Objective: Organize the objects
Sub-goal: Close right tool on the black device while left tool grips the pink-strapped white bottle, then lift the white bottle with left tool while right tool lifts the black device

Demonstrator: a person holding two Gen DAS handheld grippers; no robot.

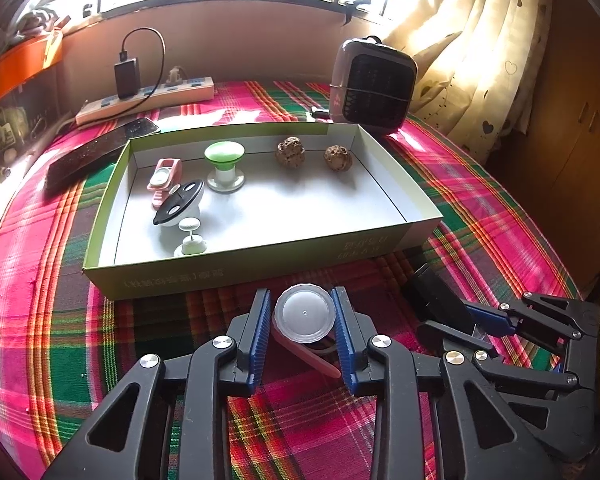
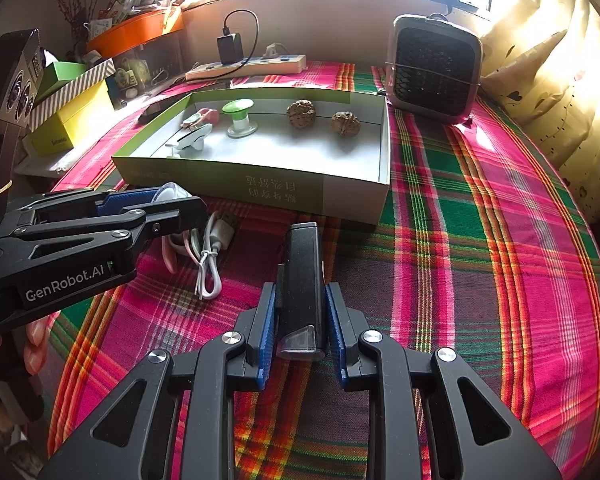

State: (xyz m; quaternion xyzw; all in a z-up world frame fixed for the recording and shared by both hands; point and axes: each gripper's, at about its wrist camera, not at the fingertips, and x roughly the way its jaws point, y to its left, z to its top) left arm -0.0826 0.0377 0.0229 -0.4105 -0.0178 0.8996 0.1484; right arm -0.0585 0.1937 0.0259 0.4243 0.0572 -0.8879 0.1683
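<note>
The left gripper (image 1: 304, 320) has its two blue pads right up against the sides of a small clear round cap (image 1: 305, 314). The pads look like they touch it, so I think it has hold of the cap, but the view is bendy and I can't be fully sure how tight the squeeze is. The cap sits on top of a pink piece (image 1: 306, 354) that lies on the checked cloth (image 1: 60, 320), just in front of the box (image 1: 260, 268).

The right gripper (image 2: 300, 320) is closed on a long black gadget (image 2: 302, 280). Its pads press both long sides, which is a good way to hold a thin thing so it won't spin. The gadget points toward the box, just short of its near wall.

A white cable (image 2: 210, 264) lies on the cloth between the two grippers.

The box is the place for the small things. Inside it, on the left, are a pink holder (image 1: 165, 178), a black and white stand (image 1: 180, 206), a small white knob (image 1: 190, 240) and a green-topped stand (image 1: 224, 168). Two brown bumpy nuts (image 1: 314, 154) rest by the back wall. The right half is bare, so there is room for more.

Behind the box stand a small heater (image 1: 372, 88) and a power strip (image 1: 148, 98)
</note>
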